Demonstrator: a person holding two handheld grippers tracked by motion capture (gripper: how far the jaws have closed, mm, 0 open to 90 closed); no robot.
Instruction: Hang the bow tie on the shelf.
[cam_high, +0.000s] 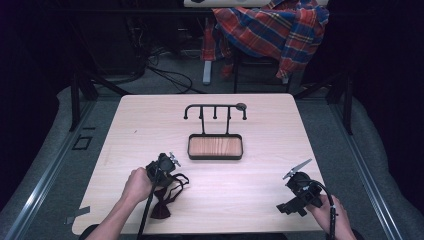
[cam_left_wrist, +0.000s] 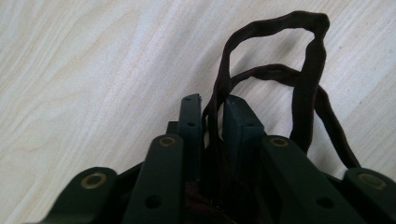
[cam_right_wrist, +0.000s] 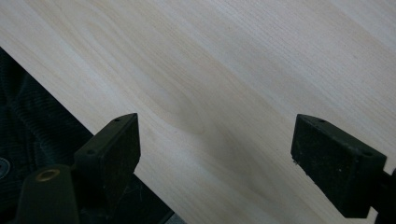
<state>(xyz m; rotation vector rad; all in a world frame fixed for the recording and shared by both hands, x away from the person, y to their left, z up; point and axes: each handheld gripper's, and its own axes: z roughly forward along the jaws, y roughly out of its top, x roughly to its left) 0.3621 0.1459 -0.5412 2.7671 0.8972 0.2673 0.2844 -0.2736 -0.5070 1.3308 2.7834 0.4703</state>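
Bow tie (cam_high: 165, 199), dark maroon, lies on the table (cam_high: 150, 120) near the front-left edge, its strap (cam_left_wrist: 308, 88) looped out flat on the wood beside the bow. Left tool (cam_left_wrist: 212, 112) is down on it: jaws nearly together, clamped on a strand of the strap, which runs up between the pads in the left gripper view and arches away as a loop beyond them. In the high view the left tool (cam_high: 162, 167) sits right over the upper end of the bow tie, the hand (cam_high: 136, 185) behind it.

Progress, as a judgement: the grasp looks made, nothing more. Bow tie is not lifted; most of it rests on the table. Likely goal is the rack (cam_high: 215, 112) at mid-table with its hooks along the top bar and tray (cam_high: 215, 147) below. Hooks look bare apart from a round end at the right; tray looks bare too. So lift, carry and hanging or placing all remain.

Right tool (cam_high: 295, 192) waits near the front-right corner, well apart from the bow tie. Jaws wide apart in the right gripper view, bare wood between them, nothing held.

Beyond the table: a plaid shirt (cam_high: 272, 27) draped over a chair.
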